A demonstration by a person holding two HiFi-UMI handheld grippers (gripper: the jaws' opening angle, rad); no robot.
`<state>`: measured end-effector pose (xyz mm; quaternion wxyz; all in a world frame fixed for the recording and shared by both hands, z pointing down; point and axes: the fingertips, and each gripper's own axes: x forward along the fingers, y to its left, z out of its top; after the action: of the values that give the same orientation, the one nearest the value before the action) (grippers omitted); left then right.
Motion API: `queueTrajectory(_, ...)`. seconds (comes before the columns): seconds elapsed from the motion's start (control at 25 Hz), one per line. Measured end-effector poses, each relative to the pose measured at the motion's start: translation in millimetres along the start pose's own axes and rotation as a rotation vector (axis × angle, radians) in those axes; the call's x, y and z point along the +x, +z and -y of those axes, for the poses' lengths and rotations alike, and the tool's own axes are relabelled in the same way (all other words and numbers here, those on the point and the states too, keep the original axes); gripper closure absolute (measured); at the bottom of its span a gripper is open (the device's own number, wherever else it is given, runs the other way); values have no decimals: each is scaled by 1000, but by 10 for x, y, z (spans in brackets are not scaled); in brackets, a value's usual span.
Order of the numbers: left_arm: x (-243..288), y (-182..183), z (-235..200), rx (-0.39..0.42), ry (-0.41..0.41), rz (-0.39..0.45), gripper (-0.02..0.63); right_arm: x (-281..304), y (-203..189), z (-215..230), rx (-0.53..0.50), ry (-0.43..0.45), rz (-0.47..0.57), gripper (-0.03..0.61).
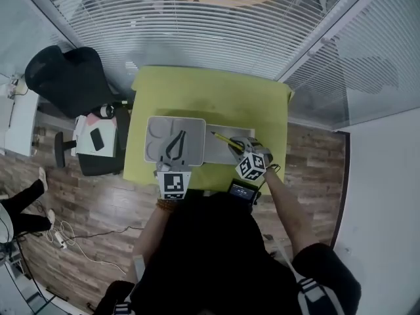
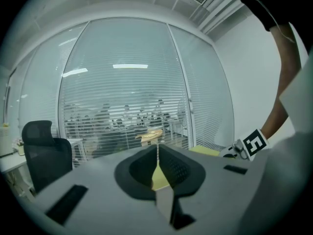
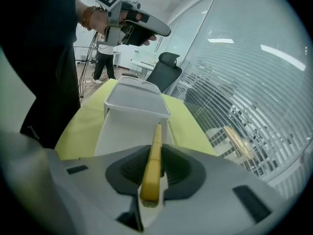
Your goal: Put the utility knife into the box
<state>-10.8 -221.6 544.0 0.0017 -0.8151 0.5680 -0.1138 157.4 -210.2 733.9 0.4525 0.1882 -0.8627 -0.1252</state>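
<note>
utility knife [image 3: 152, 166], yellow, sits clamped lengthwise between the jaws of the right gripper [image 3: 156, 148]. its butt end pokes back toward the camera and its nose runs out past the jaw tips toward 12 o'clock in the right gripper view. gripped along the jaws rather than across them, it leads with its nose, which probably suits sliding it down into a long, narrow space. the knife is in the air, not on the table and not yet in the box. it hangs over a flat white panel [image 3: 128, 131], possibly the lid, that lies just short of the box [image 3: 113, 102]. in the head view the knife points toward about 10 o'clock from its gripper, and the box's rim [image 1: 152, 125] is near, at roughly 9 o'clock.

the left gripper [image 2: 157, 151] has its jaws drawn together at the tips with nothing between them. only a sliver of the green table [image 1: 210, 90] shows through lower down. the right gripper view shows it held high, at 11 o'clock above the box. i take that as leaving the opening free for the knife.
</note>
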Motion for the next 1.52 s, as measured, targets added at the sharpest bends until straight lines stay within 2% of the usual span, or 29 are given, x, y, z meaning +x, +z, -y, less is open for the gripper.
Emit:
queueTrajectory(0.16, 82, 44, -42, 11, -5, 5, 594, 117, -49, 127, -48, 1, -29, 514)
queueTrajectory(0.56, 74, -16, -16, -6, -6, -9, 594, 276, -152, -41, -112, 53, -77, 514)
queueTrajectory(0.8, 132, 45, -11, -3, -21, 15, 594, 343, -182, -67, -145, 85, -95, 512)
queueTrajectory(1.04, 123, 50, 24, 21, -37, 12, 594, 384, -217, -64, -222, 68, -127, 512)
queueTrajectory(1.52, 109, 55, 135, 50, -65, 9, 594, 443, -361, -33, -207, 27, -192, 508)
